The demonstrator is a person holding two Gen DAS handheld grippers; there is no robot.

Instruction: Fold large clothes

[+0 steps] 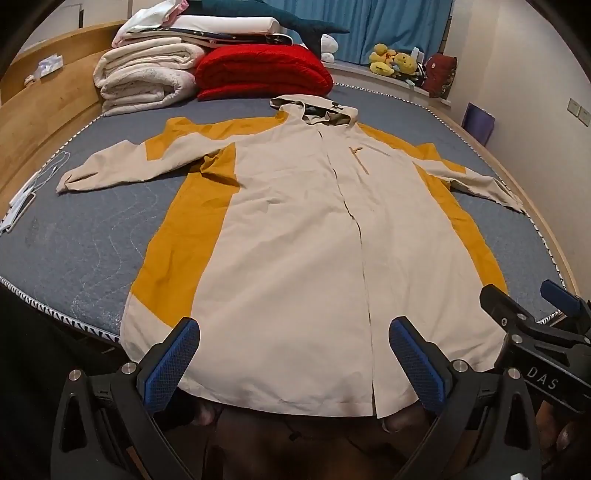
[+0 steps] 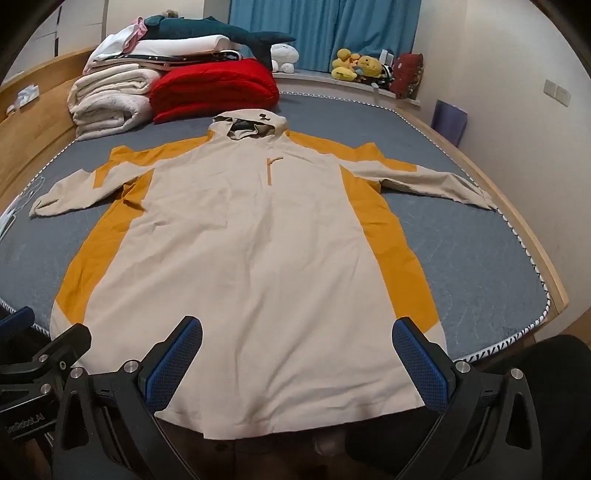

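1. Nearest of all, the left gripper [image 1: 295, 363] has its two blue-padded black fingers [image 1: 171, 363] spread wide apart, poised over the bottom hem with nothing between them.
2. Same story on the other side: the right gripper [image 2: 295, 363] shows its fingers [image 2: 419, 363] well apart too, gripping nothing, hovering above the hem.
3. In the left wrist view the right gripper pokes in at the right edge, just beside the hem's corner; in the right wrist view the left one pokes in at the left edge.
4. Under both tools lies the large cream and mustard-yellow hooded jacket [image 1: 295, 229], flat and face up on the grey-blue quilted mattress [image 1: 74, 236], hem nearest the cameras and slightly over the mattress edge.
5. Its front closure runs up the middle, and both sleeves [image 2: 66, 192] are stretched out sideways, unfolded.
6. Further up, the hood [image 2: 251, 123] lies flat, pointing at the far end of the bed.
7. Just beyond the hood sits a folded red quilt [image 2: 218, 88], beside a stack of white folded blankets [image 2: 107, 103].
8. Farthest back: yellow plush toys [image 2: 356, 66] on the sill and blue curtains [image 2: 325, 29].
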